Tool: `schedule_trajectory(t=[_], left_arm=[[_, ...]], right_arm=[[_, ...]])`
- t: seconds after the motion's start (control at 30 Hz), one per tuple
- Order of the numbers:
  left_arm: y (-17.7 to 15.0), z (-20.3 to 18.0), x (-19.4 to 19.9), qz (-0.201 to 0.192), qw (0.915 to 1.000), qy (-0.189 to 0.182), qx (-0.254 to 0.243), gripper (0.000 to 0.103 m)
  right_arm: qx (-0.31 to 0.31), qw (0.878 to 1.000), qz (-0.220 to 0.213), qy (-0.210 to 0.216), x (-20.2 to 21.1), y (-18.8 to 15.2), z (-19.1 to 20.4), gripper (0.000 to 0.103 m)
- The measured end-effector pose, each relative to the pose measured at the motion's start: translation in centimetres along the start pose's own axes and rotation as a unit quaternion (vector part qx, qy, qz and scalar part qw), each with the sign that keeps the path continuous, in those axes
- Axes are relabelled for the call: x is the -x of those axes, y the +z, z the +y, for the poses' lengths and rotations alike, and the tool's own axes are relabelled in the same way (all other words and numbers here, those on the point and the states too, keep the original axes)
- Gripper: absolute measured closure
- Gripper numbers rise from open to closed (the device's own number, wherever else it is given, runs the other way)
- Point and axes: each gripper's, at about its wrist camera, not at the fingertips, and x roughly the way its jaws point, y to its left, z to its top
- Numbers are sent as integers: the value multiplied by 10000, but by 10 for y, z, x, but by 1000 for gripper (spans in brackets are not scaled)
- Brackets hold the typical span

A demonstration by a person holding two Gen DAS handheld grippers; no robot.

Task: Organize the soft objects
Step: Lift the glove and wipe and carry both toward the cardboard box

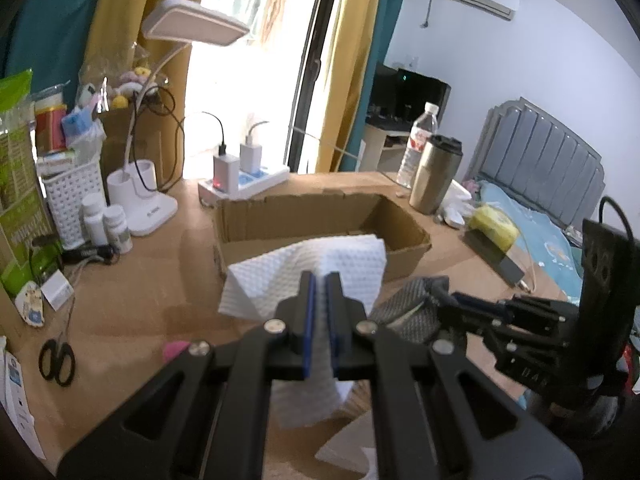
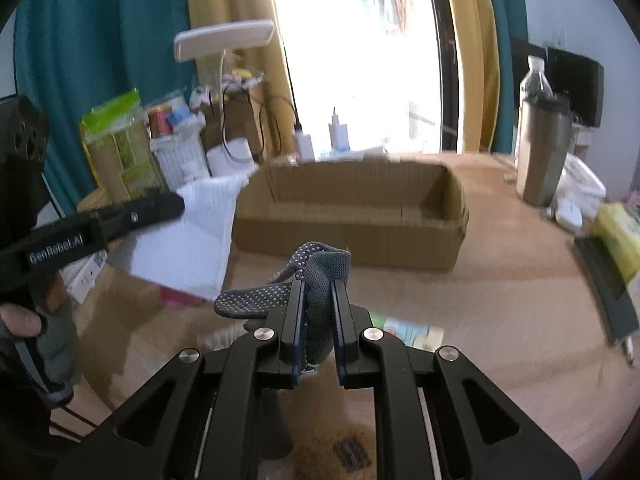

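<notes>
My left gripper (image 1: 320,280) is shut on a white dimpled cloth (image 1: 276,272) and holds it above the desk, just in front of the open cardboard box (image 1: 404,258). My right gripper (image 2: 319,284) is shut on a grey dotted glove (image 2: 320,268) and holds it in the air in front of the same box (image 2: 352,236). The white cloth (image 2: 192,240) and the left gripper (image 2: 176,205) show at the left of the right wrist view. The right gripper (image 1: 448,294) with the grey glove (image 1: 412,304) shows at the right of the left wrist view.
On the wooden desk (image 1: 140,304) stand a white lamp (image 1: 192,20), a power strip (image 1: 248,184), a white basket (image 1: 74,200), pill bottles (image 1: 106,222), scissors (image 1: 56,362), a steel tumbler (image 1: 434,174), a water bottle (image 1: 420,144) and a yellow sponge (image 1: 492,222). A bed (image 1: 540,236) lies at right.
</notes>
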Motion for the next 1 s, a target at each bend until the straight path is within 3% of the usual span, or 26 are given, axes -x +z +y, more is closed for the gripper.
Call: schedule_trajectory(t=[0.37, 1.0], left_arm=[[28, 1, 5, -275, 9996, 12, -103, 97], [48, 5, -35, -197, 9997, -118, -42, 97]], right_arm=[[202, 9979, -609, -86, 7, 46, -7, 90], [163, 9942, -1020, -298, -9, 91, -40, 90]])
